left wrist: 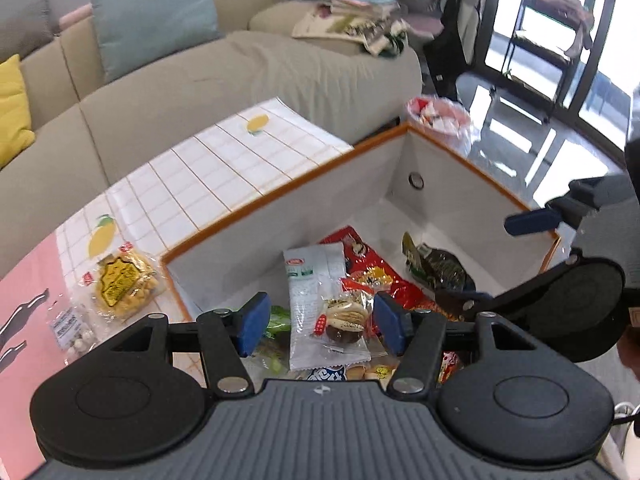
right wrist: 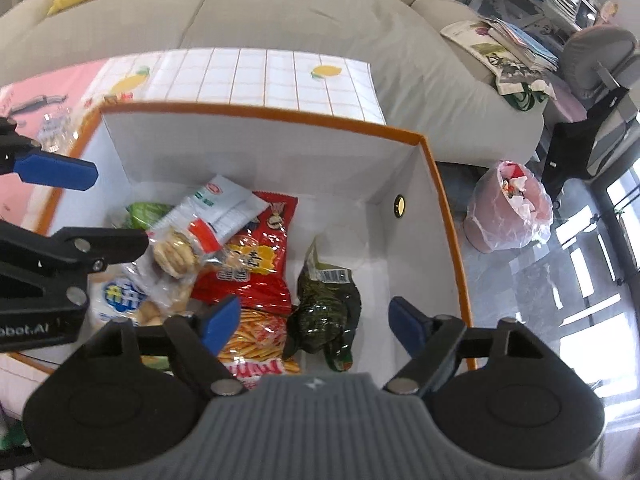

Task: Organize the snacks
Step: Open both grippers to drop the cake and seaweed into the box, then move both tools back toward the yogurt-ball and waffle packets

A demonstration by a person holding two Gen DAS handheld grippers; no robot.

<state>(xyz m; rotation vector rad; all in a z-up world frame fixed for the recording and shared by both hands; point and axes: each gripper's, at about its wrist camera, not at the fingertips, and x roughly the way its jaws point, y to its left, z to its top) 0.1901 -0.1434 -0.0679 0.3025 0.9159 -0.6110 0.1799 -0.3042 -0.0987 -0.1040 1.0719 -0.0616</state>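
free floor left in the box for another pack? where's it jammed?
Bare floor in the box lies along the far wall and in the right corner, between the dark green bag and the right wall. The left half is crowded: red bag, white pack and cracker packs overlap.

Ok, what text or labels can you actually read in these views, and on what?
"obot.AI", cut off at the frame edge: on the black body of the left gripper.
Red snack bag: large Chinese characters, too blurred to read.
White packet: small print, unreadable.
Yellow bag on the table: label illegible.
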